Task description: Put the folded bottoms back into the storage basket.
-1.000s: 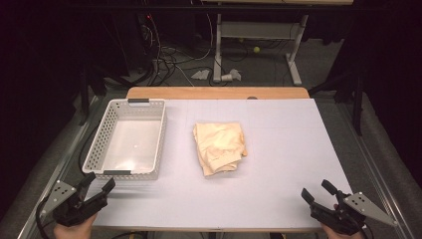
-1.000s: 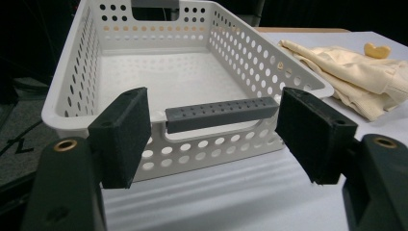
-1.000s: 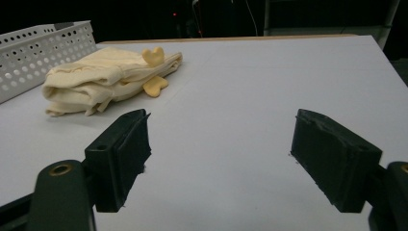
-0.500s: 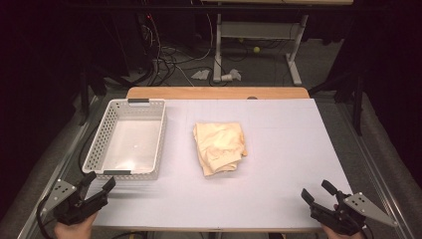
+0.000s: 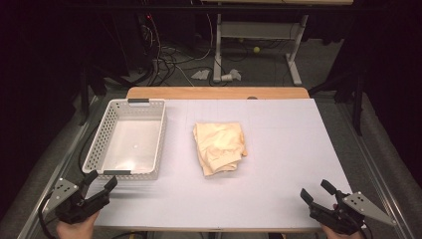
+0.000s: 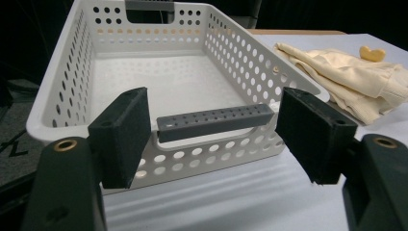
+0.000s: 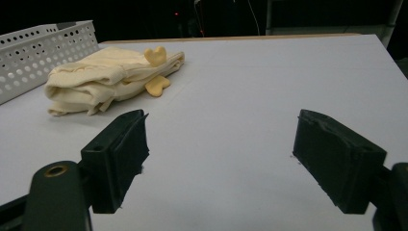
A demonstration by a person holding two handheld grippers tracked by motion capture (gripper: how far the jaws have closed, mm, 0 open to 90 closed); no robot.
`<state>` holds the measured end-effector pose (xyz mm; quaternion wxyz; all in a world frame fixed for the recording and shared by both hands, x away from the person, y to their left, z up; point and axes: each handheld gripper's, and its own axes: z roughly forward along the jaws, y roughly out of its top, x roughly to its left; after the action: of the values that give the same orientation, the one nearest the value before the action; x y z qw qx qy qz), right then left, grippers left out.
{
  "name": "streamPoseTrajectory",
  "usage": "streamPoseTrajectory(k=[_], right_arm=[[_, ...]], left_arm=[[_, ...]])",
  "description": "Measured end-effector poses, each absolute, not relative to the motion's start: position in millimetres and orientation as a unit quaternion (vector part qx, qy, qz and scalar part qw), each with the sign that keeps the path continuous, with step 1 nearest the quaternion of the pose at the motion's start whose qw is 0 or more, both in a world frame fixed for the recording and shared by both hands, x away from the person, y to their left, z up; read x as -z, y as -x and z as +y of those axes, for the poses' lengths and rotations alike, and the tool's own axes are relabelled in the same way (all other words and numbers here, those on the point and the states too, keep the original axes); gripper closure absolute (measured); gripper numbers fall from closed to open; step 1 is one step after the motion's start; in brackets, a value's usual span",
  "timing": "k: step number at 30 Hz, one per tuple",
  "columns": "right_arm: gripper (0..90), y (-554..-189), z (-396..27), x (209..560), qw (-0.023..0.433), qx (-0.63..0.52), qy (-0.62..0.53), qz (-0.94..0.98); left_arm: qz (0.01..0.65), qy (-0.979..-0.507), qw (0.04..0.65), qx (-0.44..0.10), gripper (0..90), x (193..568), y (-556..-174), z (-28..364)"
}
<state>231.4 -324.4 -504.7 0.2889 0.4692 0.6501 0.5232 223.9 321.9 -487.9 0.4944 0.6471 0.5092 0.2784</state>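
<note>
Here, both hand-held grippers, left and right, rest released at the bench edge, folded cream cloth ahead between them, white basket just beyond the left, seemingly awaiting it.

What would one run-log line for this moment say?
left gripper: open, near white basket | right gripper: open, holds nothing | cream garment: folded, mid-table, untouched | white basket: nothing inside
</note>
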Motion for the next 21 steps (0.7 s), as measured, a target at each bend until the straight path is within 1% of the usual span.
streamPoseTrajectory(k=[21], right_arm=[[20.2,-232,-324,505,0.287,-0.521,-0.470,0.652]], left_arm=[[0.481,-0.665,0.499,-0.277,26.8,483,-230,302]])
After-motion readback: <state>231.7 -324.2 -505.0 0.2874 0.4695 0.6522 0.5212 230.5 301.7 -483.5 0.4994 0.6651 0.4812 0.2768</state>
